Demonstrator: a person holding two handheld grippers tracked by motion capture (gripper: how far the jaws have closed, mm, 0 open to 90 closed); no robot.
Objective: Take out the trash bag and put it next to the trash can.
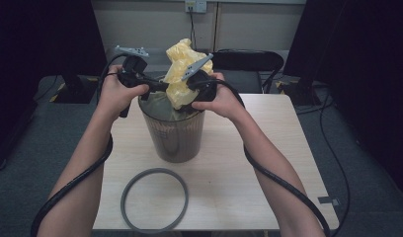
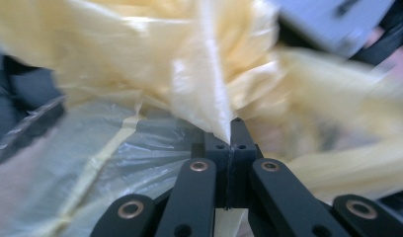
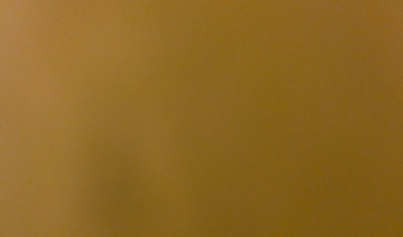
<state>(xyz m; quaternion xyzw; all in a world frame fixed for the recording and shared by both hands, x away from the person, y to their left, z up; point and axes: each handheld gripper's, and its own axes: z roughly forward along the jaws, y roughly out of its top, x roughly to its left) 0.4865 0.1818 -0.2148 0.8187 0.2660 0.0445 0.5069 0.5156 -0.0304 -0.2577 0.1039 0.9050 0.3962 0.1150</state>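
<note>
A crumpled yellow plastic bag [image 1: 182, 69] bulges out of the top of a dark translucent bin [image 1: 175, 136] at the middle of the table. My left gripper [image 1: 160, 86] reaches in from the left at the bin's rim. Its jaws are shut on a thin fold of the bag [image 2: 209, 94], pinched at the tips [image 2: 230, 134]. My right gripper [image 1: 192, 89] presses into the bag from the right, its jaws buried in the plastic. In the right gripper view, blurred yellow-brown bag plastic [image 3: 201, 118] lies right against the lens.
A grey ring [image 1: 155, 200] lies flat on the wooden table [image 1: 268, 163] in front of the bin. A black chair [image 1: 246, 61] stands behind the table. Thick black cables trail down along both forearms.
</note>
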